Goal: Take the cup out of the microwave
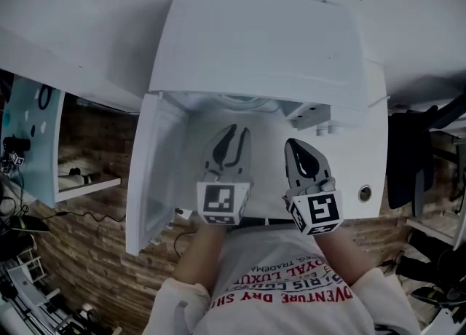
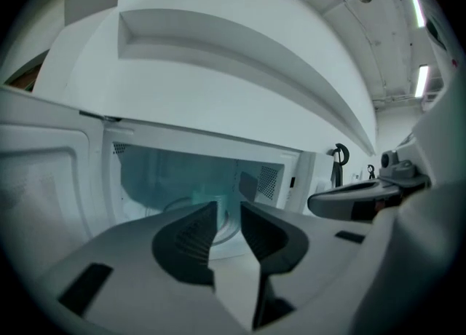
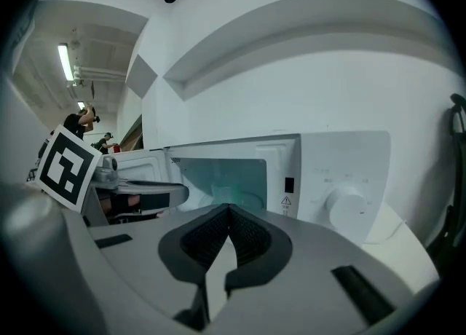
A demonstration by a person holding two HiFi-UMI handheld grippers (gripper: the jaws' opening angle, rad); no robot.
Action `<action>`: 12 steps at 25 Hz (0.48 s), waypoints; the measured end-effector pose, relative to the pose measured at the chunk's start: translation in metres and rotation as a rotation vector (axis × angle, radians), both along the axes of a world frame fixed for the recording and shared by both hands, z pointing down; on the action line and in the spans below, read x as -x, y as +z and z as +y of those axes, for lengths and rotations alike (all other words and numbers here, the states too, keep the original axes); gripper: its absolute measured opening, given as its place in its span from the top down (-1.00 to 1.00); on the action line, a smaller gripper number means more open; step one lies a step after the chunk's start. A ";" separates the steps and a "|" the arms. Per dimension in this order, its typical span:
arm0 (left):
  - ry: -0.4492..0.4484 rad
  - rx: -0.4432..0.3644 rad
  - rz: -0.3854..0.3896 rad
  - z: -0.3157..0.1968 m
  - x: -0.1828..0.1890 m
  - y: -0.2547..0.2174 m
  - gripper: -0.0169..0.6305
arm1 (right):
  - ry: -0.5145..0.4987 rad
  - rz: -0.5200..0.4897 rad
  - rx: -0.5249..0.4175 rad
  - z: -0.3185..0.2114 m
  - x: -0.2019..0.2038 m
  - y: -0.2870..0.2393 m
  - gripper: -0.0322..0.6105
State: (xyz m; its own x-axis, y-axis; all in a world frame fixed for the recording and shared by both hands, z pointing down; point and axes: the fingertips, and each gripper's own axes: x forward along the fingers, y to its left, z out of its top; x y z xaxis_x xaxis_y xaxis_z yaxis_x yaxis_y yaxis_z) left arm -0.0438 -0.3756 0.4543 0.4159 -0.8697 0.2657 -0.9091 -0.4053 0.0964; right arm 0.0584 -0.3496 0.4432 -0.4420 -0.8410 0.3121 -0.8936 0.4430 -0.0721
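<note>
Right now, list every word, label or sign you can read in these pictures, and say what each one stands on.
"DVENTURE DRY SH": shirt, upside down, cut off.
"TRADEMA": shirt, upside down, cut off.
Other shirt lines: too blurred to read.
Warning triangle: microwave panel, no words.
Print above dial: too small to read.
Cubes: square patterns, no words.

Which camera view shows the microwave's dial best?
The right gripper view: the dial faces the camera, unobstructed. The head view shows it only from above, small and foreshortened; the left gripper view misses it.
</note>
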 end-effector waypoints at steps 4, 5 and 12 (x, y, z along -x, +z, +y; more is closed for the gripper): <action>-0.002 0.048 0.026 -0.023 -0.003 0.026 0.43 | -0.002 -0.004 0.012 -0.017 0.001 0.011 0.87; 0.000 0.055 0.021 -0.028 -0.003 0.032 0.38 | -0.001 -0.004 0.011 -0.021 0.001 0.013 0.87; 0.000 0.084 0.030 -0.073 -0.002 0.055 -0.05 | -0.011 -0.006 0.024 -0.043 0.002 0.028 0.87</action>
State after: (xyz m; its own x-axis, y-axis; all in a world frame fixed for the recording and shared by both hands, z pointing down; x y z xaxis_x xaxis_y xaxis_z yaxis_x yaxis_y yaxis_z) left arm -0.0423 -0.4484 0.5093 0.4245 -0.8450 0.3251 -0.9054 -0.3945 0.1569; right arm 0.0561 -0.3924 0.4712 -0.4530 -0.8283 0.3296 -0.8883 0.4505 -0.0887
